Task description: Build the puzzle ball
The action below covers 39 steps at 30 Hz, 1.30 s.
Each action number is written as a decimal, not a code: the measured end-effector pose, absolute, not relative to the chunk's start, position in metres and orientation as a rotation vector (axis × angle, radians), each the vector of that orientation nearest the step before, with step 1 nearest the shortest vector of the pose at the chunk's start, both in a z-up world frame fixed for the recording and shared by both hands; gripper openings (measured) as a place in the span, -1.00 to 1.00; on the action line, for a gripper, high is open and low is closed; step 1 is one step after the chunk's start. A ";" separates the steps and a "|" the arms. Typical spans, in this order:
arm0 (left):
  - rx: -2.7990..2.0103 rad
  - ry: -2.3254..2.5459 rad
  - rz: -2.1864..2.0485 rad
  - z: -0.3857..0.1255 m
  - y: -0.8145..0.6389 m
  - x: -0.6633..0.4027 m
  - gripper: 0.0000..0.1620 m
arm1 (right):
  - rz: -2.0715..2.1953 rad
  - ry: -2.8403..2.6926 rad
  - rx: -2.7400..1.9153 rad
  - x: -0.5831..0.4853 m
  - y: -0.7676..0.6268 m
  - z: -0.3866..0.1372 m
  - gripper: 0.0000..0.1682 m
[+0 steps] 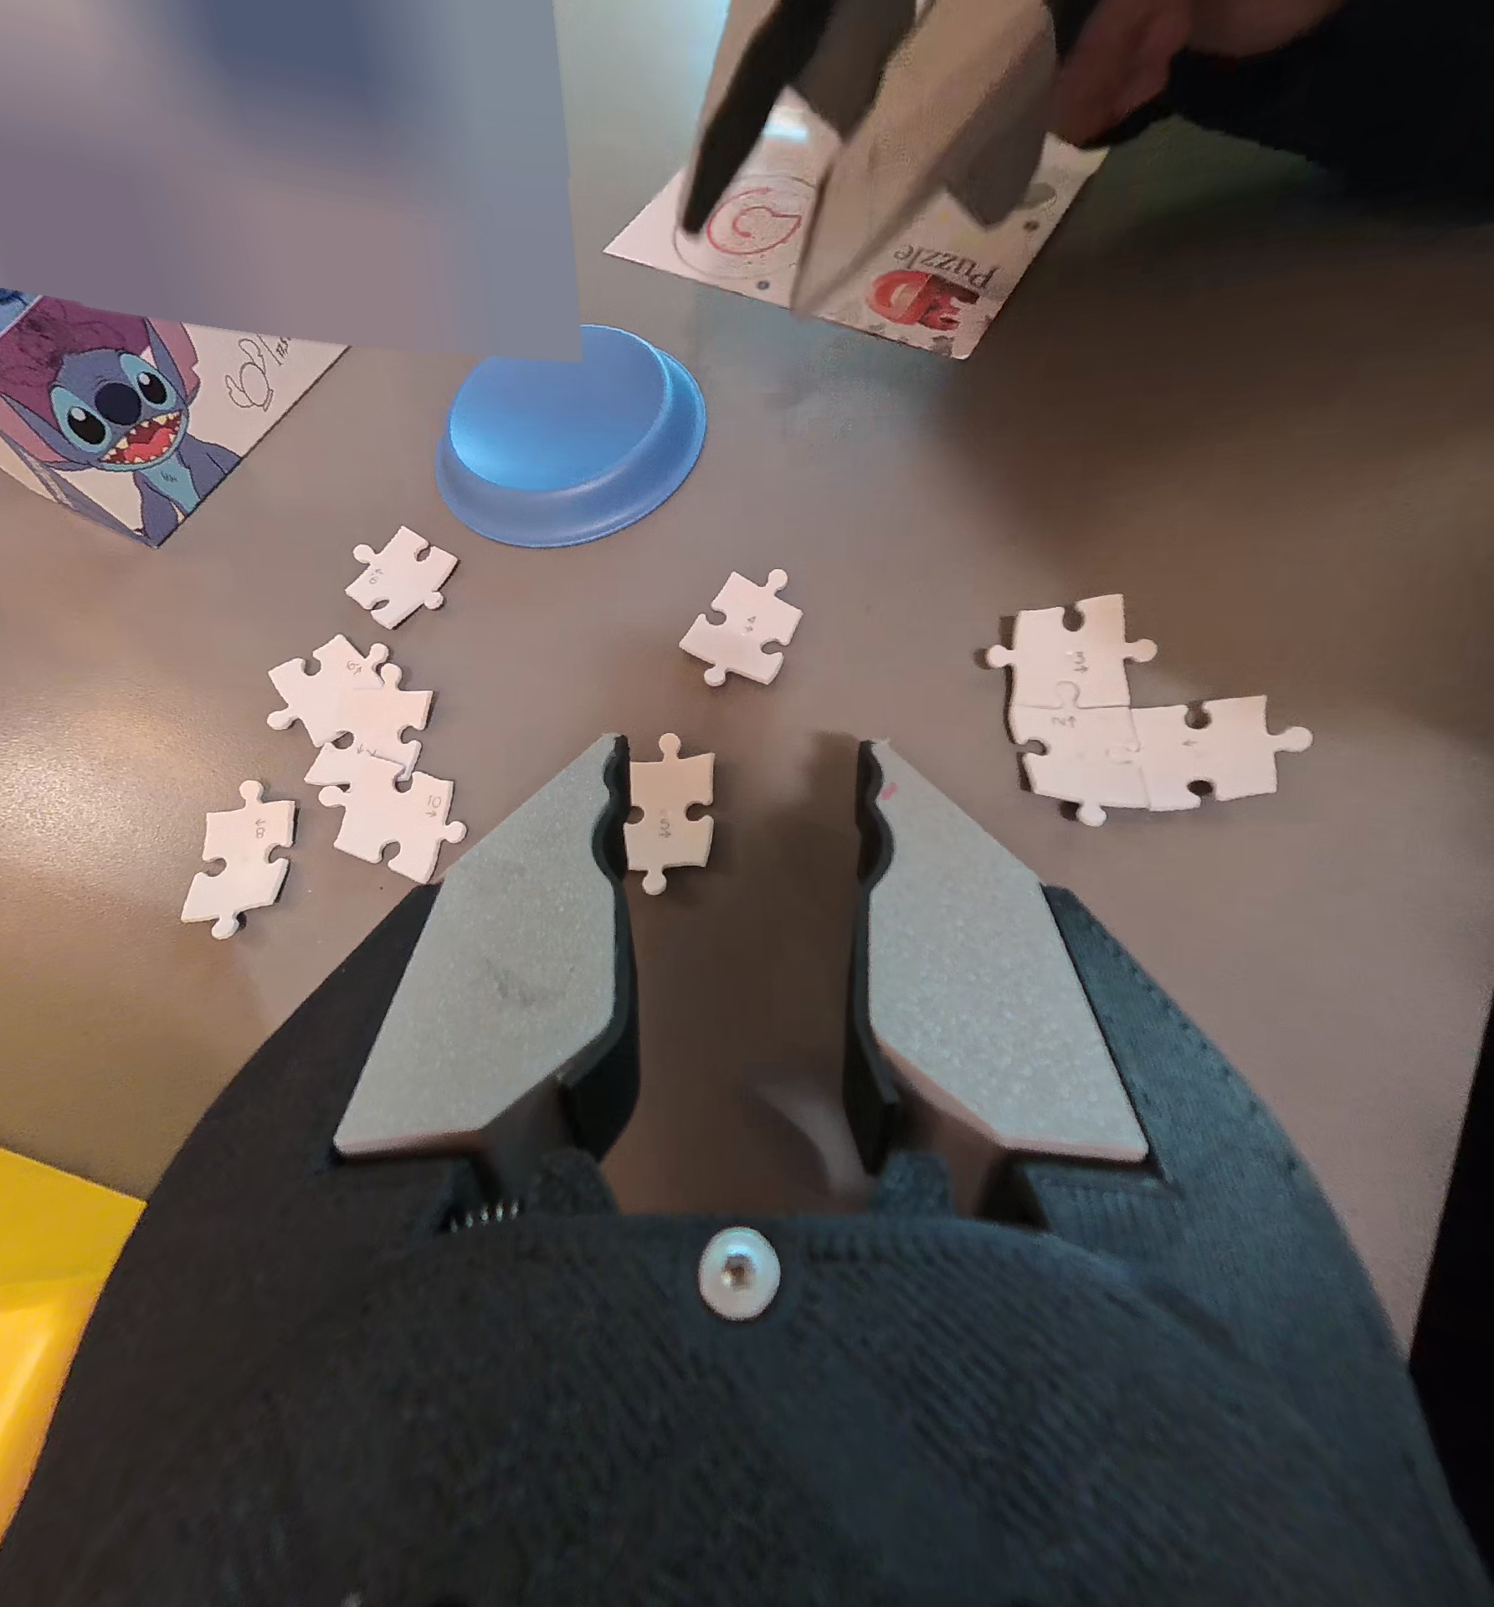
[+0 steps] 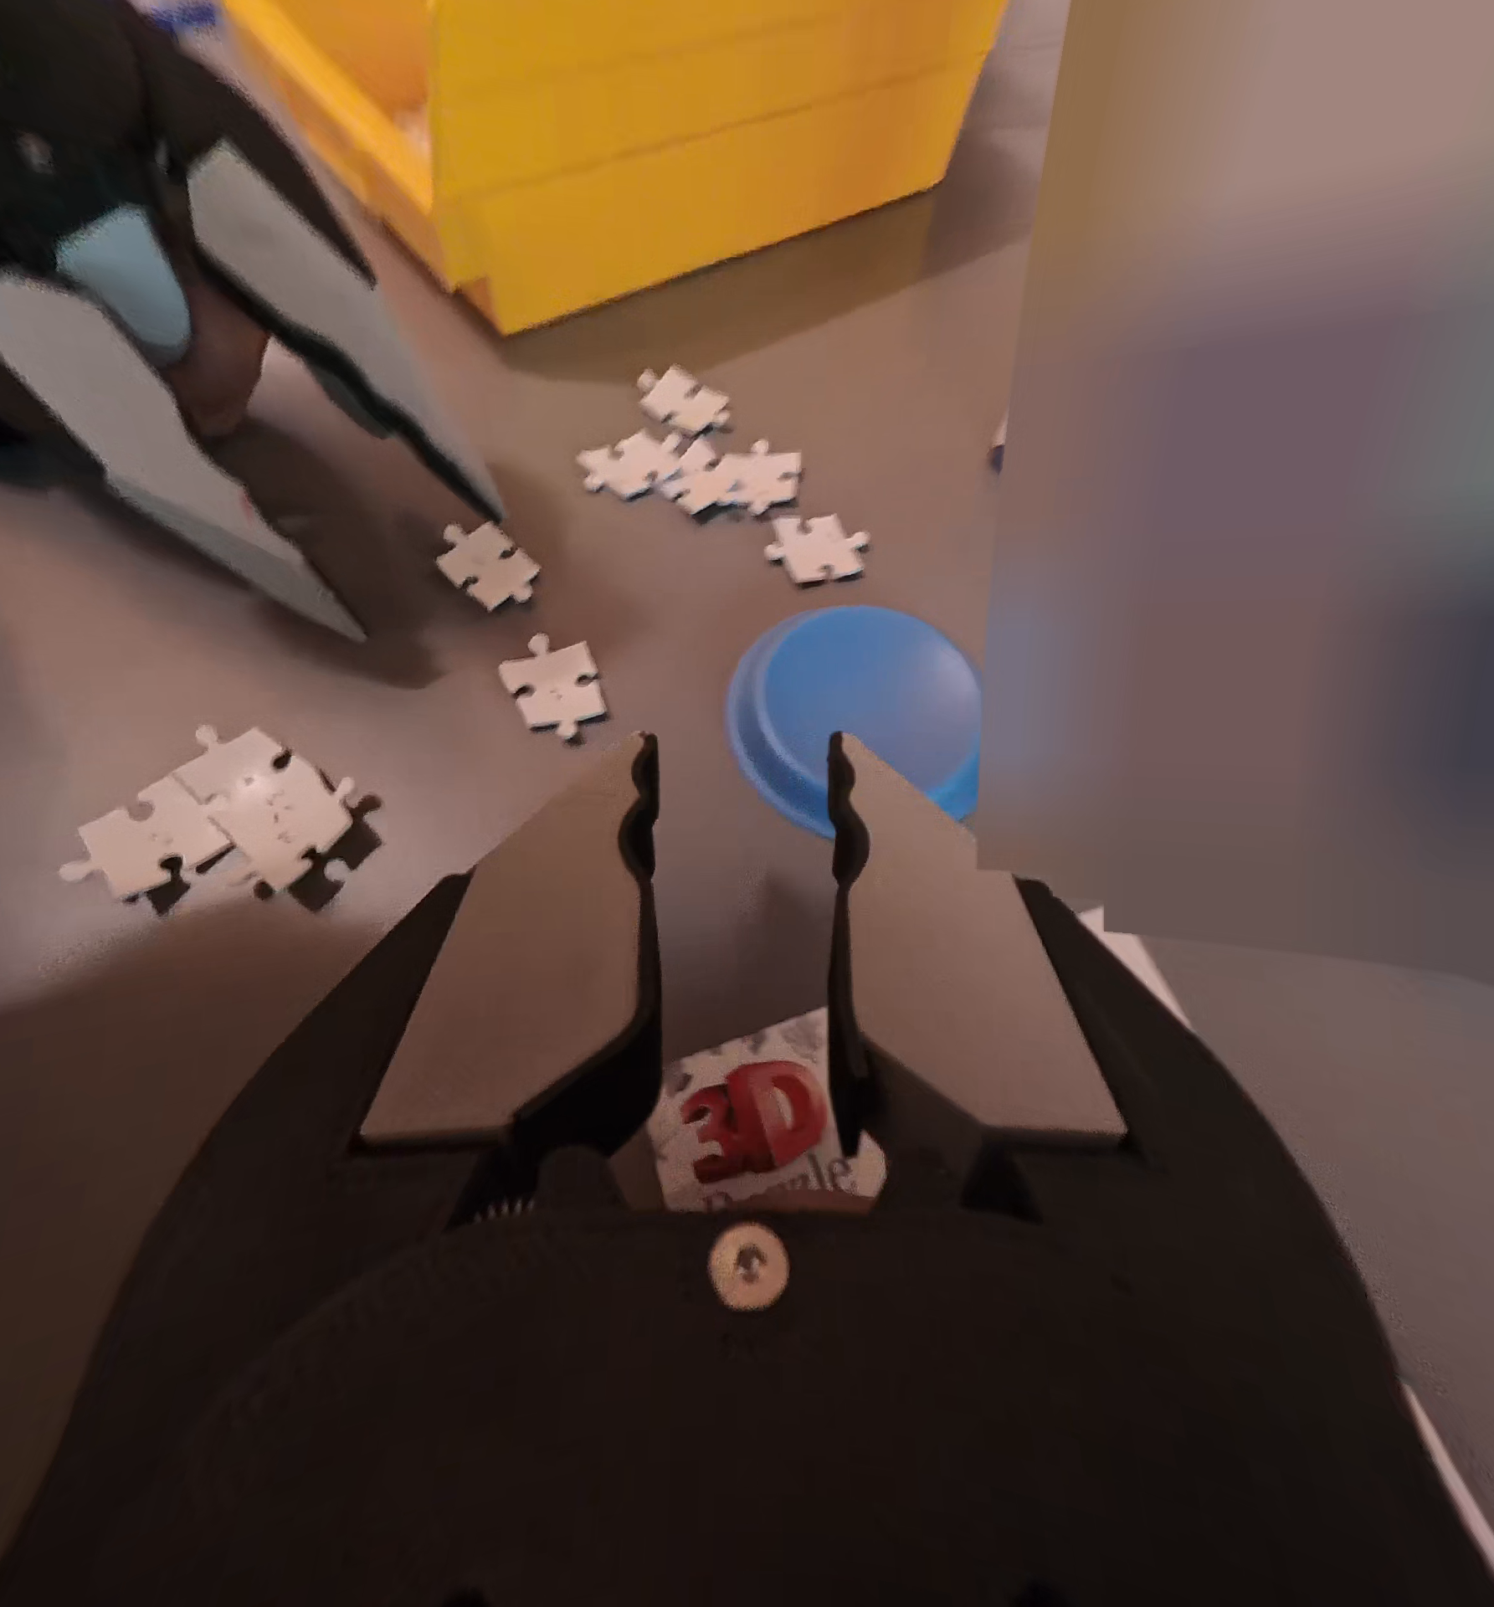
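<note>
Several white puzzle pieces lie face down on the grey table. Three joined pieces [image 1: 1134,722] lie to the right and also show in the right wrist view [image 2: 213,813]. My left gripper [image 1: 743,748] is open and empty, low over the table, with a single piece [image 1: 669,813] just inside its left finger. Another single piece [image 1: 743,628] lies just ahead of it. My right gripper [image 2: 739,748] is open and empty, held above the instruction sheet [image 2: 760,1122]. It also shows far off in the left wrist view [image 1: 821,209]. The left gripper shows in the right wrist view [image 2: 430,574].
A blue round stand [image 1: 569,435] sits behind the pieces, also in the right wrist view [image 2: 856,704]. A puzzle box with a blue cartoon figure [image 1: 117,417] stands at the left. A cluster of loose pieces [image 1: 360,748] lies left. Yellow bins [image 2: 682,148] stand nearby. One gripper's finger ends stand about 12 cm off the other's. The left tips stand about 5 cm off the single piece [image 1: 743,628]. It is also in sight in the right wrist view [image 2: 555,685].
</note>
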<state>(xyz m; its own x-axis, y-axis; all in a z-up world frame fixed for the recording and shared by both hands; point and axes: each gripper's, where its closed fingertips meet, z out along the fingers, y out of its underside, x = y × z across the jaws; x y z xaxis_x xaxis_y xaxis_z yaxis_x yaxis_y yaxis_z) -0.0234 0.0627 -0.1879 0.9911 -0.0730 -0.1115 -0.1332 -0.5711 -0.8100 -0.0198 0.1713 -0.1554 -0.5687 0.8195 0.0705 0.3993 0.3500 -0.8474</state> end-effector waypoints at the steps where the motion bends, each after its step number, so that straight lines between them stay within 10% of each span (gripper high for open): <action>1: -2.179 0.144 0.081 -0.188 0.063 -0.023 -0.39 | 1.172 -2.068 -1.085 -0.021 0.180 -0.144 -0.58; 17: -2.191 0.147 0.085 -0.189 0.063 -0.023 -0.39 | 1.581 -1.587 -1.216 -0.017 0.237 -0.067 -0.66; 39: -2.204 0.146 0.090 -0.191 0.063 -0.024 -0.40 | 1.242 -2.194 -1.057 -0.020 0.144 -0.161 -0.53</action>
<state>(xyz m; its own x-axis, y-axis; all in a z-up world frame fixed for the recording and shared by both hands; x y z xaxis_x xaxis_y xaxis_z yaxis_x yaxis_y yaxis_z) -0.0237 0.0635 -0.1915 0.9904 -0.0722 -0.1176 -0.1375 -0.5904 -0.7953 -0.0199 0.1445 -0.1613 -0.6312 0.7754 -0.0186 0.4152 0.3176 -0.8525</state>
